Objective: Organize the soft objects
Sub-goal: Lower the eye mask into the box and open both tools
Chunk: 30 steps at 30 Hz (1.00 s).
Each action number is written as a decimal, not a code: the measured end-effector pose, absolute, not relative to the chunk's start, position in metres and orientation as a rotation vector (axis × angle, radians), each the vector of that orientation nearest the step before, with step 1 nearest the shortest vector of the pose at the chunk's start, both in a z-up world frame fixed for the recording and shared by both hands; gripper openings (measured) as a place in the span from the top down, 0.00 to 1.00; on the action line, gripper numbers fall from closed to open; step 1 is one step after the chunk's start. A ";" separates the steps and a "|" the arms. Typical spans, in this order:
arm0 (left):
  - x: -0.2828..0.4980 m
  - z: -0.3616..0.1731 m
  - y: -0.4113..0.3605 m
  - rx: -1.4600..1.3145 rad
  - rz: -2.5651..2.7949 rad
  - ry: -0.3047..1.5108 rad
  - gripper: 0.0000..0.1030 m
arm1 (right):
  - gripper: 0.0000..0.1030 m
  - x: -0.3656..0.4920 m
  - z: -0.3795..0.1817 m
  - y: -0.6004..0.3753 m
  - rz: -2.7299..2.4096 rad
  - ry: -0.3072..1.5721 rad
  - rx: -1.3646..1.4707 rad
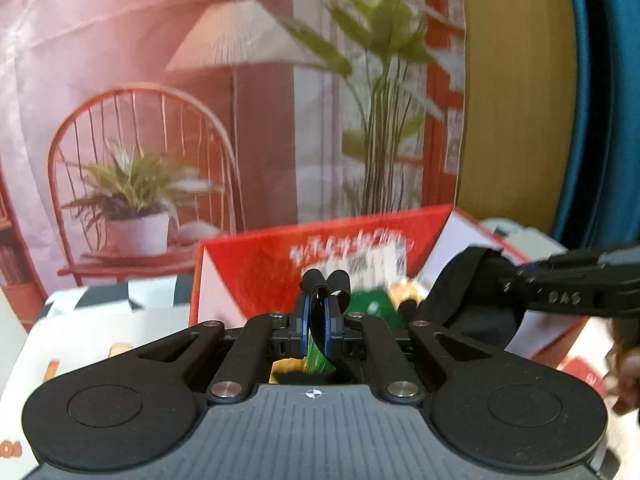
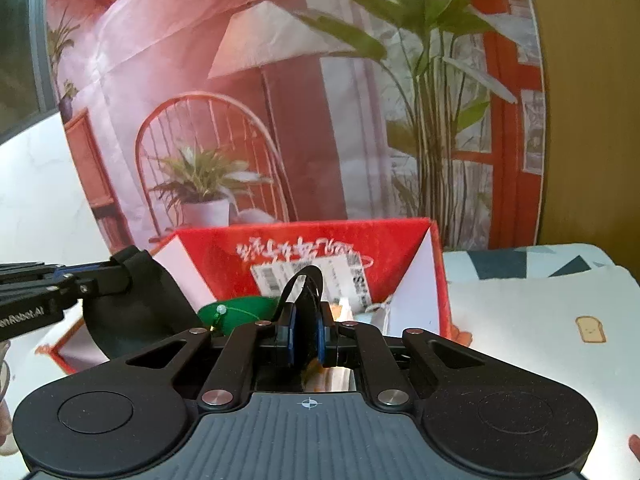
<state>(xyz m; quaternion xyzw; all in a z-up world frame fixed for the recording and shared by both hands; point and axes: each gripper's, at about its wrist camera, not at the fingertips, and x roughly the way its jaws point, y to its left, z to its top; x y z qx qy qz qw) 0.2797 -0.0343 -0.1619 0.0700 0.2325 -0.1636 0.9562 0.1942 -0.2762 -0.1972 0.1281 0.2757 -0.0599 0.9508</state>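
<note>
Both grippers hold one black soft cloth item above an open red box (image 1: 320, 264). My left gripper (image 1: 320, 300) is shut on a thin black edge of it (image 1: 318, 324). In its view the right gripper's fingers (image 1: 532, 280) come in from the right, clamped on the black cloth (image 1: 468, 292). In the right wrist view my right gripper (image 2: 306, 312) is shut on black cloth (image 2: 306, 320), and the left gripper's fingers (image 2: 100, 280) hold the other black part (image 2: 152, 308). A green soft item (image 2: 240, 312) lies inside the red box (image 2: 400, 248).
A printed backdrop (image 2: 280, 100) with a chair, lamp and plants stands behind the box. A patterned mat (image 2: 540, 312) covers the table to the right. White cardboard (image 1: 100, 348) lies left of the box. A yellow wall and blue fabric (image 1: 600, 100) are at far right.
</note>
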 end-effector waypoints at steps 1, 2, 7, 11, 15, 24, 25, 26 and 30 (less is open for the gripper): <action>0.281 -0.165 -0.032 0.131 -0.332 0.495 0.92 | 0.91 0.194 -0.200 -0.275 -0.121 0.572 0.251; 0.283 -0.168 -0.029 0.117 -0.334 0.514 0.92 | 0.91 0.194 -0.201 -0.274 -0.122 0.579 0.249; 0.289 -0.174 -0.023 0.106 -0.342 0.576 0.92 | 0.91 0.192 -0.205 -0.272 -0.119 0.603 0.255; 0.290 -0.176 -0.025 0.112 -0.355 0.599 0.92 | 0.91 0.192 -0.207 -0.269 -0.113 0.633 0.247; 0.293 -0.179 -0.029 0.123 -0.359 0.624 0.92 | 0.91 0.192 -0.210 -0.268 -0.119 0.661 0.271; 0.285 -0.170 -0.020 0.123 -0.352 0.596 0.44 | 0.77 0.187 -0.206 -0.261 -0.170 0.671 0.221; 0.282 -0.168 -0.018 0.125 -0.348 0.582 0.41 | 0.72 0.186 -0.205 -0.261 -0.177 0.667 0.213; 0.280 -0.166 -0.018 0.128 -0.345 0.575 0.38 | 0.64 0.185 -0.204 -0.261 -0.187 0.665 0.206; 0.270 -0.159 -0.016 0.133 -0.334 0.555 0.22 | 0.30 0.176 -0.197 -0.258 -0.219 0.634 0.184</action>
